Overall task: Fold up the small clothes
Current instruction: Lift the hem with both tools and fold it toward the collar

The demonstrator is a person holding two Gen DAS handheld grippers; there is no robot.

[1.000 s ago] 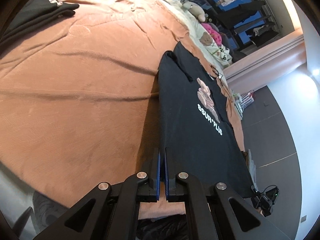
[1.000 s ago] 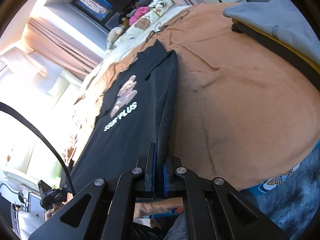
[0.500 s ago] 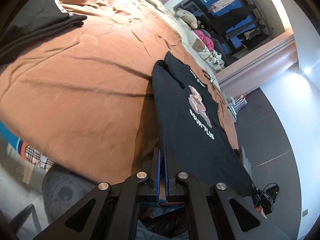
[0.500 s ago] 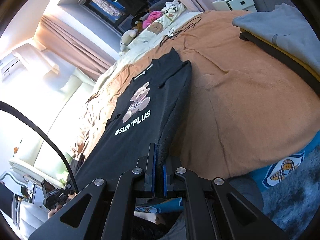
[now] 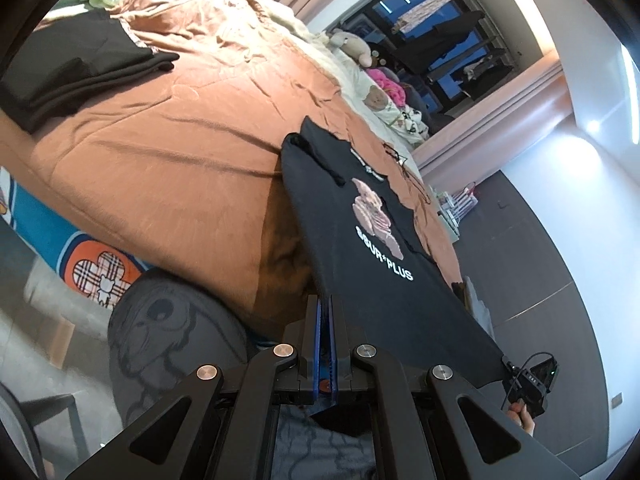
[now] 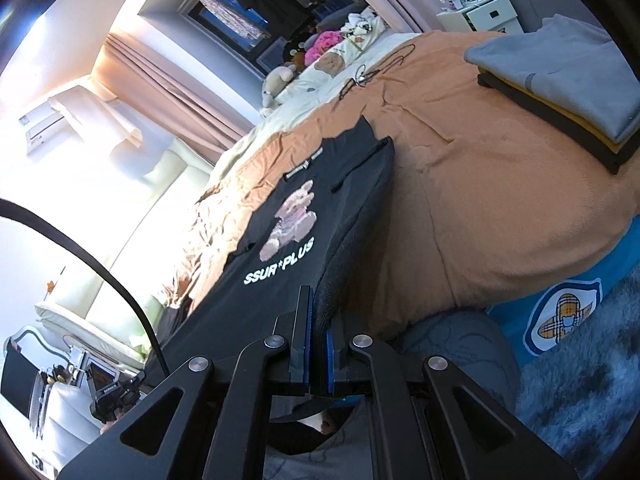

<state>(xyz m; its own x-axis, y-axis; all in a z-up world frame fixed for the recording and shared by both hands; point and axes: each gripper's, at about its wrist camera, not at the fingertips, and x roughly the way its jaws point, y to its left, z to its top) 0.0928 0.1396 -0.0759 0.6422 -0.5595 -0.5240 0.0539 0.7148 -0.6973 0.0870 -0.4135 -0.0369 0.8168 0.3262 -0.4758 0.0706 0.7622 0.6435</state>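
A: Now, left side?
B: My left hand-held gripper (image 5: 325, 312) is clamped on the hem corner of the black T-shirt (image 5: 360, 240).
A: Right?
B: My right hand-held gripper (image 6: 318, 320) pinches the other corner; shirt stretched taut off the bed (image 6: 500, 208).

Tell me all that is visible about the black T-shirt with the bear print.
The black T-shirt looks like soft knit cotton, with a brown bear print above white "SSUR*PLUS" lettering and a label at the collar. It is stretched out, print up, collar end lying on the orange bedspread. Its near hem is pinched by the left gripper and right gripper, both shut.
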